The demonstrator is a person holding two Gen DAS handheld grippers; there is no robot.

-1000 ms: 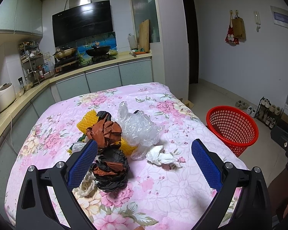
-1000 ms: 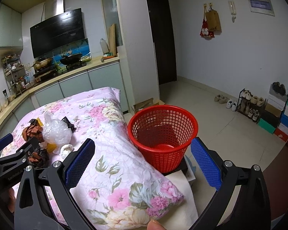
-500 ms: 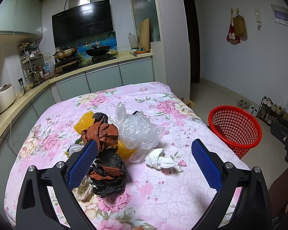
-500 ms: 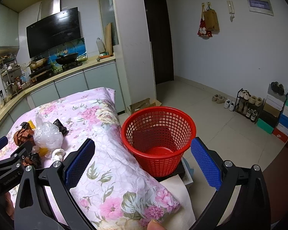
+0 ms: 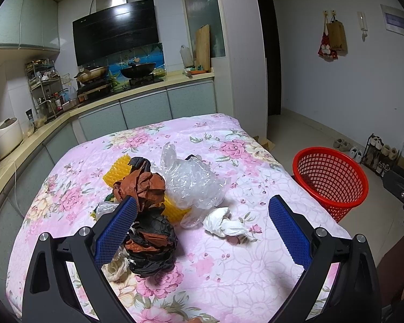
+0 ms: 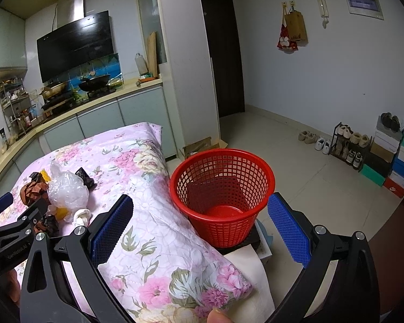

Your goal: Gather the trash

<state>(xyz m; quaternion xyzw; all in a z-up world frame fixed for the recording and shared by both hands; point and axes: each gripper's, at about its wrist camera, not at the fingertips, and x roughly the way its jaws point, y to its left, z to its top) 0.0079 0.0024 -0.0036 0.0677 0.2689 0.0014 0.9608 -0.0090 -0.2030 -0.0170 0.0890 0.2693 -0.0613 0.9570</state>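
Observation:
A heap of trash lies on the floral tablecloth (image 5: pixel 229 269): a clear plastic bag (image 5: pixel 192 180), crumpled brown paper (image 5: pixel 141 185), a black and orange wad (image 5: pixel 150 245), yellow mesh (image 5: pixel 115 171) and a white tissue (image 5: pixel 223 222). My left gripper (image 5: pixel 202 231) hovers open just in front of the heap, its left pad beside the black wad. The red mesh basket (image 6: pixel 222 188) stands off the table's right edge, empty. My right gripper (image 6: pixel 199 231) is open in front of it, holding nothing.
A kitchen counter (image 5: pixel 137 91) with a stove and wok runs behind the table. A shoe rack (image 6: pixel 348 145) and stacked shoe boxes (image 6: pixel 396 161) line the right wall. Tiled floor (image 6: pixel 296 145) lies beyond the basket. A cardboard box (image 6: pixel 199 145) sits by the pillar.
The left gripper has drawn back slightly from the heap. The right gripper has shifted so the basket sits more centred between its fingers. Both stay open.

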